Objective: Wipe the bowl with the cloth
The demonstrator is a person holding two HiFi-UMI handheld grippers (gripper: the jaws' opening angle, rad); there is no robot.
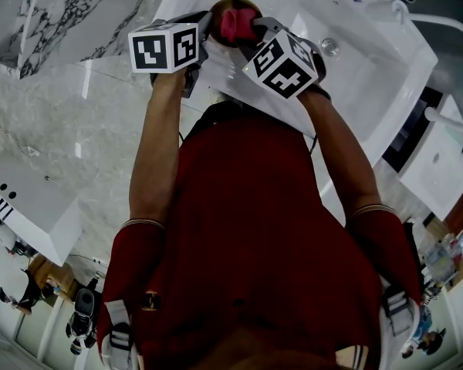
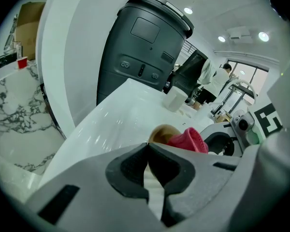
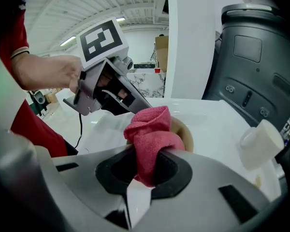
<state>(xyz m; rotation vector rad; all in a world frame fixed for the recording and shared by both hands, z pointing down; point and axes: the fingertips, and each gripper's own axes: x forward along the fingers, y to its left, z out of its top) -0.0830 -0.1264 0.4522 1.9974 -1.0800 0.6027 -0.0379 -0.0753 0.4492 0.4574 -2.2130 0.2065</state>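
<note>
From over the person's head, the tan bowl (image 1: pixel 233 8) shows at twelve o'clock over the white worktop (image 1: pixel 370 68), with the pink cloth (image 1: pixel 233 25) stuffed into its mouth. The left tool (image 1: pixel 206 28) meets it from nine o'clock and the right tool (image 1: pixel 252 34) from four o'clock. I can't tell whether the bowl rests on the worktop or is held off it.

In the left gripper view, the jaws are drawn in until their tips meet, right at the bowl's near rim. It looks to me like a pinch on that thin edge, though the contact itself is hard to see. A dark grey bin (image 2: pixel 142 47) stands at twelve o'clock, with a white cup (image 2: pixel 176 100) near its foot.

In the right gripper view, the jaws are clamped on a tail of the cloth. The rest is bunched at twelve o'clock and pressed into the bowl, while the left tool reaches in from ten o'clock.

I'd judge the bowl light, stiff and smooth, so it could swivel on a single rim pinch under a hard push. The cloth is soft and will fold, so a deep bunch gives the firmest hold.
</note>
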